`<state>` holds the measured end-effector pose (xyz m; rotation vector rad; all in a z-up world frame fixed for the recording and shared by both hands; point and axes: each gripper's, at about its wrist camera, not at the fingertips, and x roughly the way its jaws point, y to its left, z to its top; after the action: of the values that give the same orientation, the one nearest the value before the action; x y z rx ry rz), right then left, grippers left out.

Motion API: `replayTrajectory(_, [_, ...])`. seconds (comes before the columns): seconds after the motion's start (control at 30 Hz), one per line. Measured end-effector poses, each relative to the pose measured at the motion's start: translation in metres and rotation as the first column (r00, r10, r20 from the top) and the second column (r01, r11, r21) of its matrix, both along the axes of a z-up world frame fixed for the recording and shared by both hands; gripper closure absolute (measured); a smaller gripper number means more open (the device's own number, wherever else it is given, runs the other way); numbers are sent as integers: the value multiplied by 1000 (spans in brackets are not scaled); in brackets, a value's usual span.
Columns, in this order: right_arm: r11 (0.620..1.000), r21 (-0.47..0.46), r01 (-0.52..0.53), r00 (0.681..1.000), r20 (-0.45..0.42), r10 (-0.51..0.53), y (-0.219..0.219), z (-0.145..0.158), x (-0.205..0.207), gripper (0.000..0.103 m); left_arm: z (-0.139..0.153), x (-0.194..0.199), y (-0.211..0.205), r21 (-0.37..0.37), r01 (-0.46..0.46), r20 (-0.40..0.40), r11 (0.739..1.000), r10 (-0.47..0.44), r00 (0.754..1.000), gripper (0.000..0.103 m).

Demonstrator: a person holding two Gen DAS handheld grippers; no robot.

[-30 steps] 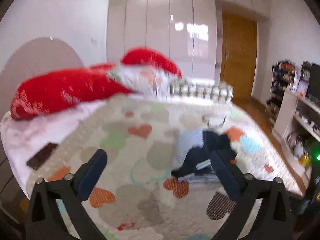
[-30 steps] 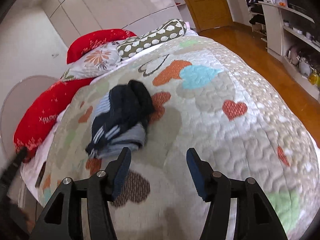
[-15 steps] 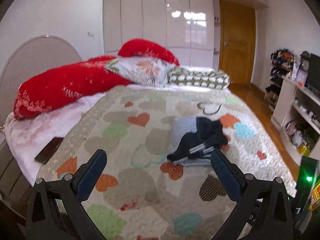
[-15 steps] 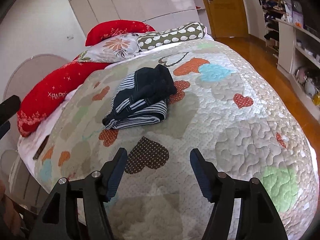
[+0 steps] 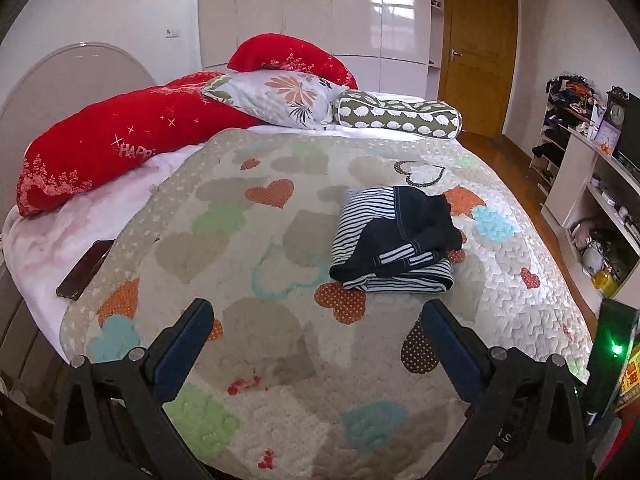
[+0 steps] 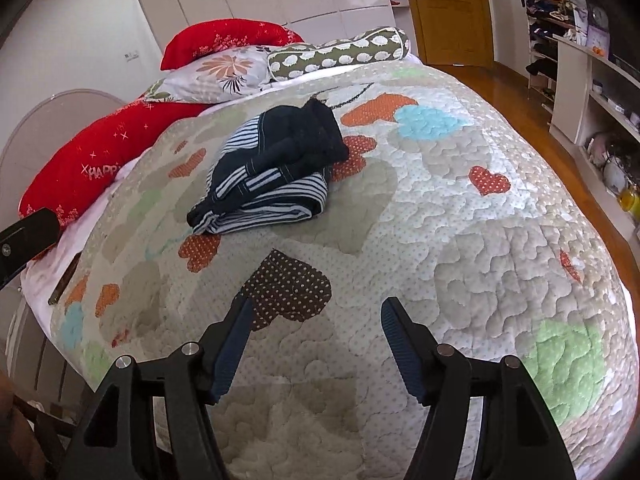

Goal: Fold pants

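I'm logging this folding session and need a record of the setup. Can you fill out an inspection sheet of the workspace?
Surface: heart-patterned quilt covering the bed, lying flat.
Job's things: striped pants in a bunched pile on the quilt, untouched by either gripper.
Clutter: dark phone-like slab at the bed's left edge.
Grippers: left gripper open, empty; right gripper open, empty, jaws just opened wider.
Cables: nothing seen.
Surroundings: red pillows, floral pillow, dotted bolster, wooden door, shelves.
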<state>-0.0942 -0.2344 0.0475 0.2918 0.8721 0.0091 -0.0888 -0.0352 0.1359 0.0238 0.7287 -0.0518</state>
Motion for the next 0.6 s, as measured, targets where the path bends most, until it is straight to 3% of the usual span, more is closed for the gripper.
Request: replayTrajectory(0.6, [1000, -29, -3, 1000, -19, 2, 5, -7, 3, 30, -10, 4, -1, -39, 39, -55, 998, -41, 998, 0])
